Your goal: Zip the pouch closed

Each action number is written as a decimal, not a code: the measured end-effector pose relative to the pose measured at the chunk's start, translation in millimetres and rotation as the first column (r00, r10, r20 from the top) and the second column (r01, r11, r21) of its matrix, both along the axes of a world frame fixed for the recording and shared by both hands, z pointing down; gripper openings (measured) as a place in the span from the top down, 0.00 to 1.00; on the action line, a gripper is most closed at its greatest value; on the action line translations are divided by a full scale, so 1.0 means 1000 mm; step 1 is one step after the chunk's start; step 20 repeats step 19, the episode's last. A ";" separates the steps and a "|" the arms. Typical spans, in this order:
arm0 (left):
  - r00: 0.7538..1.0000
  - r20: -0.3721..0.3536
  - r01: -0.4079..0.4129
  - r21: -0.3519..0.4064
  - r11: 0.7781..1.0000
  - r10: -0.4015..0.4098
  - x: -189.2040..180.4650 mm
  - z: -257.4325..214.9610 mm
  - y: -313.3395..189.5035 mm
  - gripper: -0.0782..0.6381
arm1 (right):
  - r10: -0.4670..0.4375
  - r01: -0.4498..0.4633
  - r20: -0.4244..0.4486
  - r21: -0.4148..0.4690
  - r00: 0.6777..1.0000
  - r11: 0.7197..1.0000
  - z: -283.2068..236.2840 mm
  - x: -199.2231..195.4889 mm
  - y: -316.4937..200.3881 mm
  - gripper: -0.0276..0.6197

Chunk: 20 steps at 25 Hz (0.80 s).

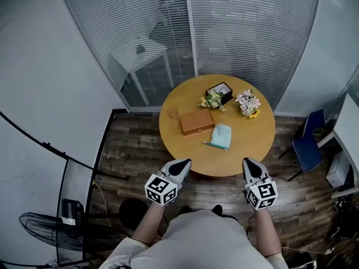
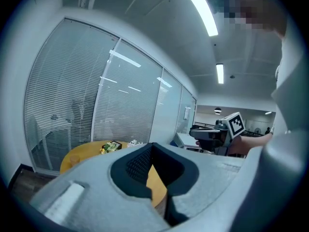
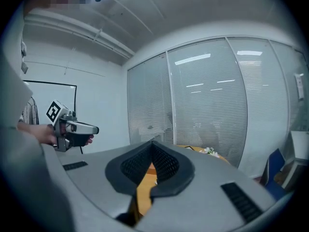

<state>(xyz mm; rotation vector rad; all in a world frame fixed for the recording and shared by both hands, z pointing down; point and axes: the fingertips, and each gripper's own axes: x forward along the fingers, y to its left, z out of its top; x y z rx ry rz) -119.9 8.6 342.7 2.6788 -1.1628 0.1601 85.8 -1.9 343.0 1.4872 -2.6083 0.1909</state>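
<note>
Closed and empty, left tongs (image 1: 182,163) and right tongs (image 1: 250,163) hang by the body. Well ahead, the pouch (image 1: 221,135) lies on the surface (image 1: 247,145) beside a box (image 1: 196,122); likely soft and light, so pin one end and pinch the pull.

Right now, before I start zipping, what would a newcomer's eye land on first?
The round wooden table, bright against the dark floor, with the pale blue pouch near its middle, right of a brown box. The left gripper and right gripper are held short of the table's near edge, both with jaws together and nothing between them.
</note>
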 end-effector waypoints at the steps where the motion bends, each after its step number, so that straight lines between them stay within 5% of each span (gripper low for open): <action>1: 1.000 -0.003 -0.005 0.000 1.000 0.005 0.000 -0.001 -0.001 0.87 | 0.004 -0.004 0.000 0.001 1.000 1.000 -0.001 0.000 0.000 0.95; 20: 0.999 -0.031 -0.042 0.007 0.999 0.042 0.010 -0.002 -0.021 0.87 | 0.012 -0.011 -0.030 0.022 0.999 1.000 -0.006 -0.002 -0.009 0.95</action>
